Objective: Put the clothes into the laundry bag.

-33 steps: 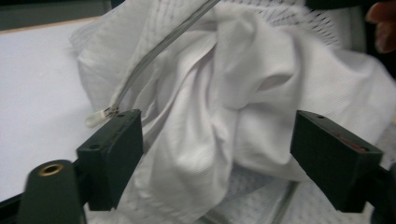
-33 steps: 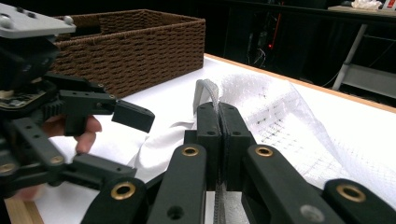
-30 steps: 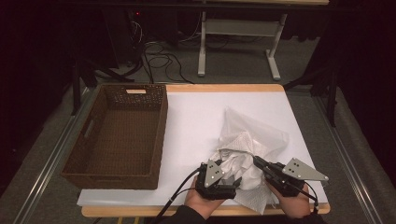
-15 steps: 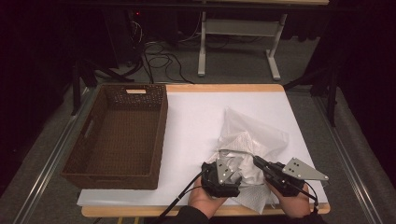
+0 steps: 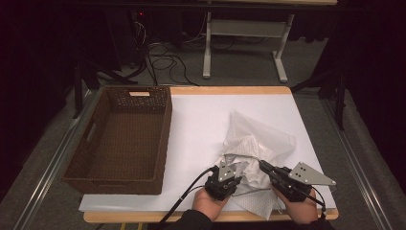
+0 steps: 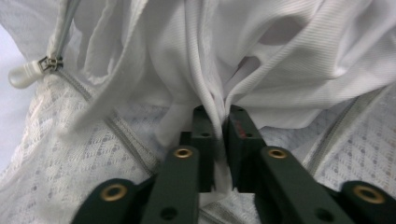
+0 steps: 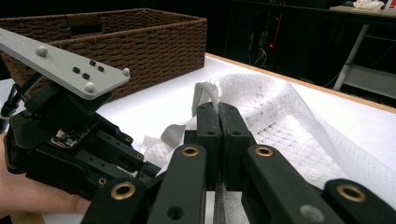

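left gripper [image 6: 220, 140]: black two-jaw claw, jaws have just been closing, now pinched on a fold of smooth ribbed white fabric; seen near the table's front edge in the high view [image 5: 229, 173]
right gripper [image 7: 218, 135]: black jaws clamped together on the edge of the mesh bag, thin white hem squeezed between them; grey three-cornered plate on top in the high view [image 5: 264, 166]
mesh bag [image 5: 261, 143]: white, translucent, diamond-pattern net, crumpled and soft; lies on the front right part of the table, one corner peaked toward the far side; both grippers at its near end
white garment [image 6: 261, 56]: fine-rib knit, bunched in deep folds, lying against the mesh at the bag's mouth
zipper [image 6: 30, 72]: runs along the mesh edge, metal slider with a rounded pale pull tab
table cover [image 5: 201, 120]: flat white sheet, smooth, over a wood-edged top
wicker basket [image 5: 93, 143]: dark brown, rectangular, woven, cut-out handles; on the left side of the table, well apart from the bag
hands: one under each gripper at the table's near edge
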`<state>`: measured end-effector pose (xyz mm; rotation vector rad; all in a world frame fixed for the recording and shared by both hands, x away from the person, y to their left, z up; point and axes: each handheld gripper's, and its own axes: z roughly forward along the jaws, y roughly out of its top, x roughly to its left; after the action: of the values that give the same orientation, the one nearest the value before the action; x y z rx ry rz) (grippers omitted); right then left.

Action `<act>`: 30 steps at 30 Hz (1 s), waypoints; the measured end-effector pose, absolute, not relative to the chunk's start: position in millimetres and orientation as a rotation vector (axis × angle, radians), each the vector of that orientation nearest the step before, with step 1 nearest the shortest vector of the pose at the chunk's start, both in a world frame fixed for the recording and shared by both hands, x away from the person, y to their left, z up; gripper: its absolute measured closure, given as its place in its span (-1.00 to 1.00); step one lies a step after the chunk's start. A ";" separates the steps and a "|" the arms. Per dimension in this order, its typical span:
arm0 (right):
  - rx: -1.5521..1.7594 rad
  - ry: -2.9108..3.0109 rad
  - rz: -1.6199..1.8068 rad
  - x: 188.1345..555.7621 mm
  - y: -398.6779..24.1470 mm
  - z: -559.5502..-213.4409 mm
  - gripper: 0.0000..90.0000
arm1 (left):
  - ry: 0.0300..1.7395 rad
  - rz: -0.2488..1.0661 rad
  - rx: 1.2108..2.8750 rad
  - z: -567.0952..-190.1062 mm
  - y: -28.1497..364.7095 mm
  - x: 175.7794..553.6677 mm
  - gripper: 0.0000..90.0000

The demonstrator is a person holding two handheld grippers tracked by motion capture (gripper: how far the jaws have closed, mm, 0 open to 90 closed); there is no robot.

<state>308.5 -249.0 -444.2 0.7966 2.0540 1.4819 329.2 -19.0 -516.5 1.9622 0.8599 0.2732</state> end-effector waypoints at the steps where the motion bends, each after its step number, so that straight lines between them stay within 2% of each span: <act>1: 0.791 2.055 1.480 308.6 -249.0 -444.2 1.00 | 0.855 0.282 1.957 -515.4 -19.9 328.6 0.89; 12: 0.790 2.059 1.478 308.4 -247.1 -445.2 1.00 | 0.797 0.361 1.888 -496.3 -33.5 331.3 0.92; 20: 0.806 2.050 1.486 308.6 -248.5 -445.0 1.00 | 0.697 0.457 1.823 -466.3 -33.0 319.6 0.93; 30: 0.814 2.034 1.526 307.2 -250.7 -441.2 1.00 | 0.729 0.466 1.833 -473.6 -57.5 340.4 0.93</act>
<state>307.2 -250.7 -441.2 0.8144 2.0343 1.5257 340.4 -57.5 -473.6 1.8334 0.7286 0.4658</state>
